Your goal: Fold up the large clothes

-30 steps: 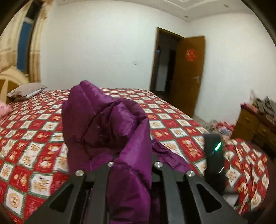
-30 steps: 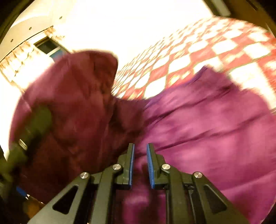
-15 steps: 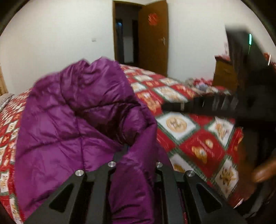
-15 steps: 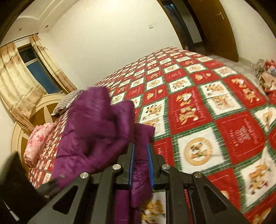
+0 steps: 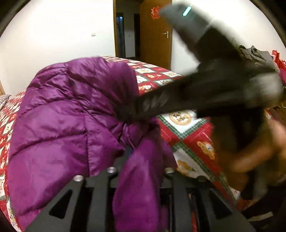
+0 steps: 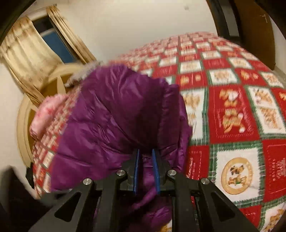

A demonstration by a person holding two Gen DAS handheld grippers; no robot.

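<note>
Now | one purple jacket (image 5: pixel 68 114) | one bed (image 6: pixel 232 116) | two grippers: left (image 5: pixel 141 160), right (image 6: pixel 146 157) | jaws clamping jacket

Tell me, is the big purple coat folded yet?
Not yet. Done: the puffy purple quilted coat is up on the red-and-white checked bedspread. In hand: the left tool and right tool both pinch its fabric. Left: it is bunched, with no neat folds visible.

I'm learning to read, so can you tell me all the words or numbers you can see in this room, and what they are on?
No words or numbers can be read here.
Red sign on the door: a paper ornament, too blurred to read.
Red squares of the bedspread: small lettering around the pictures, too blurred to read.
Purple jacket: no label shows.
</note>
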